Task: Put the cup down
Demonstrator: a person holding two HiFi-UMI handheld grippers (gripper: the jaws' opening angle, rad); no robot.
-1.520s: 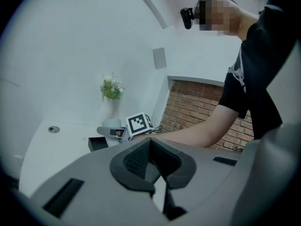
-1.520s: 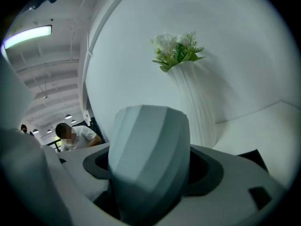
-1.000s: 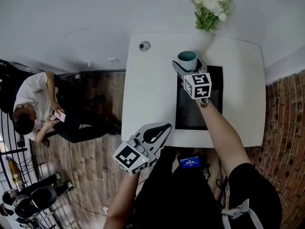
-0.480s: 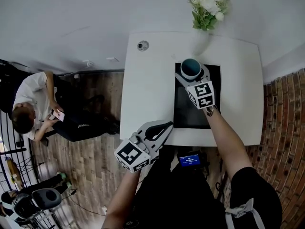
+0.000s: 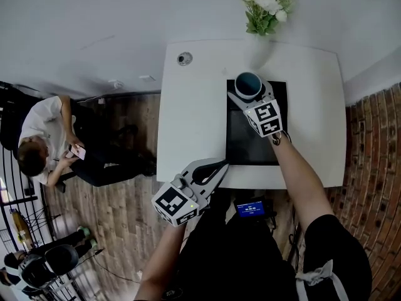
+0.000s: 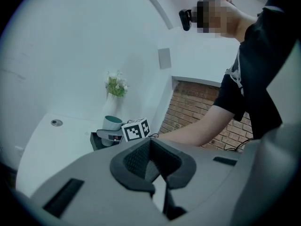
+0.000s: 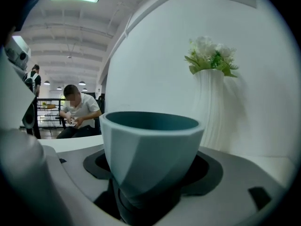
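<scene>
A teal faceted cup stands upright between the jaws of my right gripper, which is shut on it over the far left corner of a black mat on the white table. In the right gripper view the cup fills the middle, gripped low on its body. The left gripper view shows the cup small and far off. My left gripper hangs at the table's near edge, shut and empty; its jaws meet with nothing between them.
A white vase of flowers stands at the table's far edge, just beyond the cup. A small round metal fitting sits in the table's far left corner. A seated person is on the floor side to the left. Brick wall at right.
My right gripper has carried the cup slightly farther away and to the left over the mat's far corner. The left gripper has stayed put.
</scene>
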